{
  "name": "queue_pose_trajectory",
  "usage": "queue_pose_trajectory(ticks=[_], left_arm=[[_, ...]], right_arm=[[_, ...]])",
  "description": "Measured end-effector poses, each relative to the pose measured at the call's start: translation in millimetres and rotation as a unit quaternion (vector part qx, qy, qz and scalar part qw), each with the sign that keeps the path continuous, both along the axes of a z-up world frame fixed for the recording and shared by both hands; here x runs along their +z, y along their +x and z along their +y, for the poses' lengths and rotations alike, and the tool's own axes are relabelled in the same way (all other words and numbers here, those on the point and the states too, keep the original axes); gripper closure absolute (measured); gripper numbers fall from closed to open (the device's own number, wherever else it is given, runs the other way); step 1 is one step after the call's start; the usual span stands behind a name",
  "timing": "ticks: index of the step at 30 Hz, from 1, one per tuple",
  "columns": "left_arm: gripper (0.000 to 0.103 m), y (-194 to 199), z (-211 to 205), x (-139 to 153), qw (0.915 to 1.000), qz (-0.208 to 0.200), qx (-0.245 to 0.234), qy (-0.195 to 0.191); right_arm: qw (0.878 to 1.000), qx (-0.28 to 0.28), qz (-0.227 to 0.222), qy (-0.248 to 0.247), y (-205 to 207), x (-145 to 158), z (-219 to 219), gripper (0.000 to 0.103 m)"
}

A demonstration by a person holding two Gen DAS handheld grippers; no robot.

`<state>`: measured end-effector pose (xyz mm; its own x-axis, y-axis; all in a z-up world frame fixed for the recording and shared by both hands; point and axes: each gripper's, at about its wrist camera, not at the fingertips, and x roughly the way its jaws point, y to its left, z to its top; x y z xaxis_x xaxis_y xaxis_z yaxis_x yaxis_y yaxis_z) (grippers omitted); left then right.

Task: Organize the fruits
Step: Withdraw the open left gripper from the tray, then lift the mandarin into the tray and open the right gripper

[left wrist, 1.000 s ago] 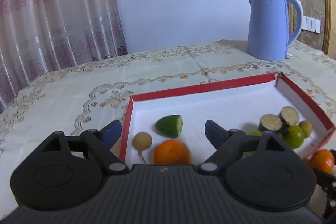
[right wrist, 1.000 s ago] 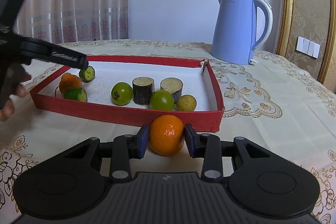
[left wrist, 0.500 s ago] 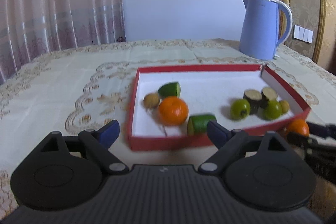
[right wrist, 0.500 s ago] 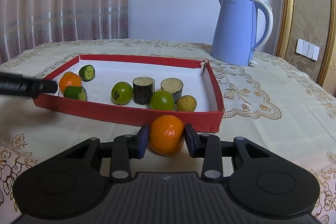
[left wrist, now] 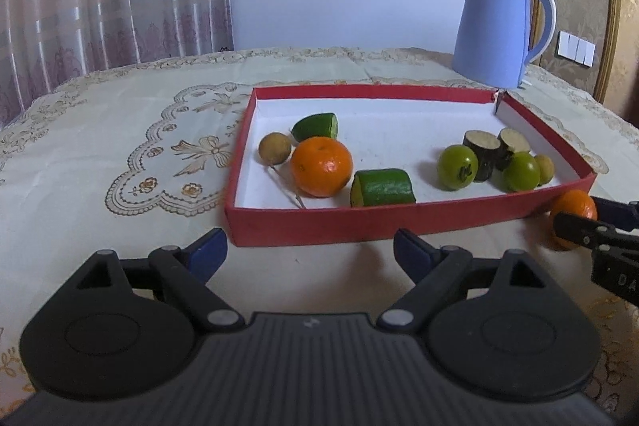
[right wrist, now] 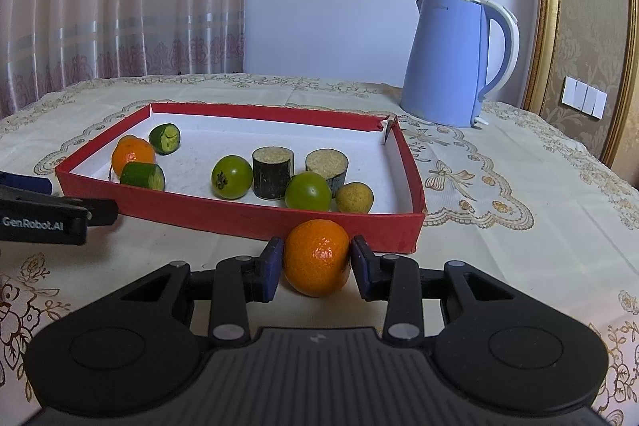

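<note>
We are holding our right tongs (right wrist: pixel 315 268) around an orange (right wrist: pixel 316 257) on the worktop (right wrist: pixel 499 246), with both blue pads (right wrist: pixel 272 266) touching its sides. The orange is sitting just outside the red tray (right wrist: pixel 247 216), right against its near wall. Our left tongs (left wrist: pixel 309 248) are hanging wide open with nothing between them, just in front of the tray's near wall.

Inside the tray, another orange (left wrist: pixel 321 166), a small brown fruit (left wrist: pixel 274 148) and two green cut pieces (left wrist: pixel 382 187) are sitting near the left end. Two green round fruits (right wrist: pixel 231 177), two dark cut stumps (right wrist: pixel 272 172) and a small yellow fruit (right wrist: pixel 354 197) are crowding the right end. The white floor in the middle and along the far wall is showing bare.

A blue kettle (right wrist: pixel 451 60) is standing behind the tray's far right corner, apart from it. The cloth to the right of the tray is lying open.
</note>
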<state>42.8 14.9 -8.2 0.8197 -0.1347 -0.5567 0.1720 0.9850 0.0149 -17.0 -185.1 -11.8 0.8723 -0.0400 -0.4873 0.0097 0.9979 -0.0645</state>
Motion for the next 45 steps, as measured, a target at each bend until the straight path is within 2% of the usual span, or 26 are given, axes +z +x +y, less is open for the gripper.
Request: queue_pose_trajectory(ticks=[10, 22, 35, 45], left_arm=[[0.013, 6, -7, -6, 0.9995, 0.013, 0.014, 0.025], [0.007, 9, -1, -7, 0.9996, 0.024, 0.017, 0.004], [0.006, 9, -1, -7, 0.9995, 0.028, 0.015, 0.0], [0.005, 9, -1, -7, 0.9995, 0.029, 0.014, -0.002]], right_arm=[[1.0, 0.002, -0.001, -0.003, 1, 1, 1, 0.067], [0.999, 0.018, -0.039, -0.026, 12, 31, 15, 0.068], [0.995, 0.063, -0.049, -0.057, 60, 39, 55, 0.068], [0.994, 0.074, -0.029, -0.08, 112, 31, 77, 0.069]])
